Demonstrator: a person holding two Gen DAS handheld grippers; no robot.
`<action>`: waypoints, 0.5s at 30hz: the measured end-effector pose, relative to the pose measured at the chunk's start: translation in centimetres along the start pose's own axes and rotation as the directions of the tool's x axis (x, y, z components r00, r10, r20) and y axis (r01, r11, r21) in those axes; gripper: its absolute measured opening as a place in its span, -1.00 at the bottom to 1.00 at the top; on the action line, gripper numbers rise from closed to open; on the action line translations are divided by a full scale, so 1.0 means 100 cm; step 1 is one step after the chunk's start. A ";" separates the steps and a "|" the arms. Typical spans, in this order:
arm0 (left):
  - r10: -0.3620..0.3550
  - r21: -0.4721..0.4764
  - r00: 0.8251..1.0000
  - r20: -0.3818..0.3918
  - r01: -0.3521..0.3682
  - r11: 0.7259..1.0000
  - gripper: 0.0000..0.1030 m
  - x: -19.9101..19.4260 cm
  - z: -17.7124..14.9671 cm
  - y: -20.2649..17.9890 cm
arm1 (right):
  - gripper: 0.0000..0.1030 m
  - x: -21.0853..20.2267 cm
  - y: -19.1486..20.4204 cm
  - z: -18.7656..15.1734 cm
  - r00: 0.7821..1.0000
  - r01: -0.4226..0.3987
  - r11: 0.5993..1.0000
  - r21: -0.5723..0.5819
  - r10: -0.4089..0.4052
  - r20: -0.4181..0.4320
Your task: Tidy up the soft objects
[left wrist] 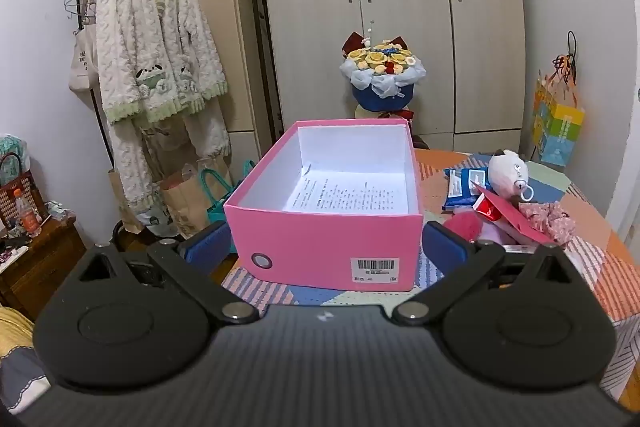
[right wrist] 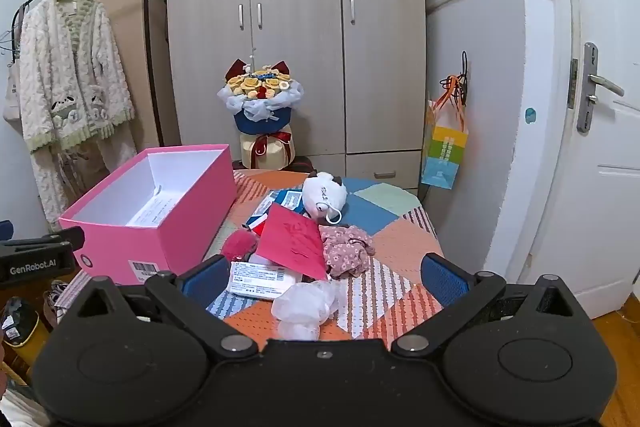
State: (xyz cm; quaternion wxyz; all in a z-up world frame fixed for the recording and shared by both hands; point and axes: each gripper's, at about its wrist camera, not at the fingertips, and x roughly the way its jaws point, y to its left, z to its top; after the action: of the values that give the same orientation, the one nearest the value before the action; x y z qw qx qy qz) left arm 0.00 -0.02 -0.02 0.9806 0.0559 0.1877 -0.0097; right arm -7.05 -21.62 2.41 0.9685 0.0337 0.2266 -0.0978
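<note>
Even indoor light, both views sharp, strong fisheye bend.
Soft glare on wardrobe [left wrist: 400, 19] doors; door [right wrist: 600, 107] bright w/ bowed edges; frame corners dark; shadows faint.

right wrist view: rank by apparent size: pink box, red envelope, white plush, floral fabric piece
1. pink box, clearly largest
2. red envelope
3/4. white plush and floral fabric piece look about alike; the plush lies farther back and the envelope overlaps the fabric's edge, so no ranking between them.

Both wrist views look forward and slightly down from the near edge of the worktop [right wrist: 400, 239]. The left faces the pink box [left wrist: 324, 247] closely; both share it and the wardrobe [left wrist: 360, 7].
</note>
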 end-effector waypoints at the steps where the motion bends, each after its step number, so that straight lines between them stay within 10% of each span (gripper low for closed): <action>1: 0.000 -0.001 1.000 0.001 0.000 1.000 1.00 0.000 0.000 0.000 | 1.00 0.000 0.000 0.000 1.000 0.000 1.000 0.000 0.000 0.000; 15: -0.070 0.001 0.997 -0.024 0.070 0.998 1.00 -0.004 -0.003 -0.003 | 1.00 0.005 -0.001 -0.002 0.999 0.006 1.000 -0.004 -0.006 -0.035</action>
State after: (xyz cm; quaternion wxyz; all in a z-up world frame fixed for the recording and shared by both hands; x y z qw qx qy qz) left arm -0.54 -0.30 -0.21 0.9773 0.0504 0.2013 -0.0436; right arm -6.71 -21.78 1.97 0.9642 0.0326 0.2436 -0.0998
